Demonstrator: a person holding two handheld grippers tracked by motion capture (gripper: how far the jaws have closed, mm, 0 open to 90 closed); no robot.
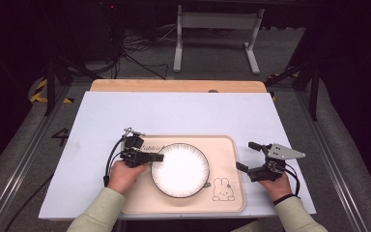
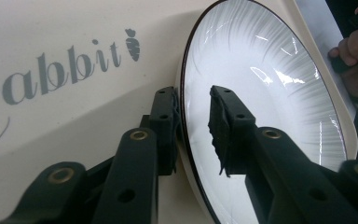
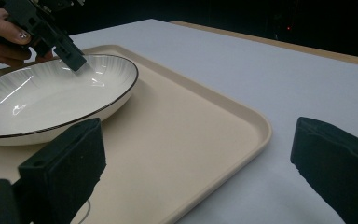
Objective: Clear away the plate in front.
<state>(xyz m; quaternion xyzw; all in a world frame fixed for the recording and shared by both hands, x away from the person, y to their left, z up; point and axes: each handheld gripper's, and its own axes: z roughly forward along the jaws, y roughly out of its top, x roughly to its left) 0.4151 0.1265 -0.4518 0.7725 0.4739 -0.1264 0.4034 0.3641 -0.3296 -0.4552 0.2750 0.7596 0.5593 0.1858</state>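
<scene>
Plate (image 2: 261, 88) sits on the tray (image 3: 205, 140), its rim between the left gripper's (image 2: 193, 126) slightly parted, unclamped jaws; right gripper (image 3: 196, 158) gapes empty beside.

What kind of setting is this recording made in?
Probably a lab or recording studio, not a home: the table stands among dark surroundings, with loose cables on the floor and metal frame rails alongside.
</scene>
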